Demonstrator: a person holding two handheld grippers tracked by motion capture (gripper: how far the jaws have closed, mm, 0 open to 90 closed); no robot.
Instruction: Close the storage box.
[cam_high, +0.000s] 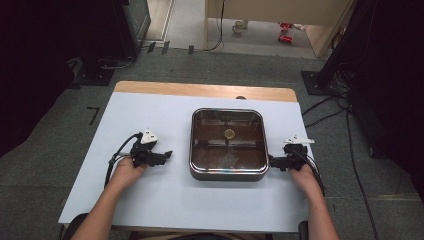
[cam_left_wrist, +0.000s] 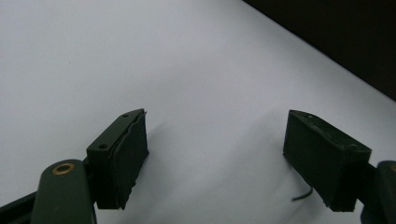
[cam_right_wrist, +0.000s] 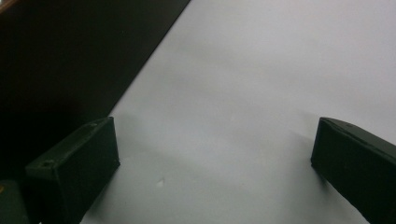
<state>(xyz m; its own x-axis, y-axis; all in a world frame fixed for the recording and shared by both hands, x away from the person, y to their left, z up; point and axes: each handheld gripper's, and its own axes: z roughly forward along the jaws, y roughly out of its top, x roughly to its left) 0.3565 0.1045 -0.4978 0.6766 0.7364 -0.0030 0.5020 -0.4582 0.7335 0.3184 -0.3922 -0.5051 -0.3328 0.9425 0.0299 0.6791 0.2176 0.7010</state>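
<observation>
A square steel pan (cam_high: 227, 172) with rounded corners stands in the middle of the white table top (cam_high: 150, 200). It holds brown liquid, and a small round yellowish piece (cam_high: 229, 133) lies in it. My left gripper (cam_high: 167, 154) rests on the table left of the pan, pointing toward it with a gap between. Its jaws stand open over bare white surface (cam_left_wrist: 215, 121). My right gripper (cam_high: 272, 161) lies at the pan's near right corner, close to its wall, jaws open with nothing between them (cam_right_wrist: 215, 128).
A wooden strip (cam_high: 200, 90) runs along the table's far edge. Grey floor surrounds the table, with black stands and cables (cam_high: 330, 107) at the right and back left. A dark surface (cam_right_wrist: 70, 56) borders the white top in the right gripper view.
</observation>
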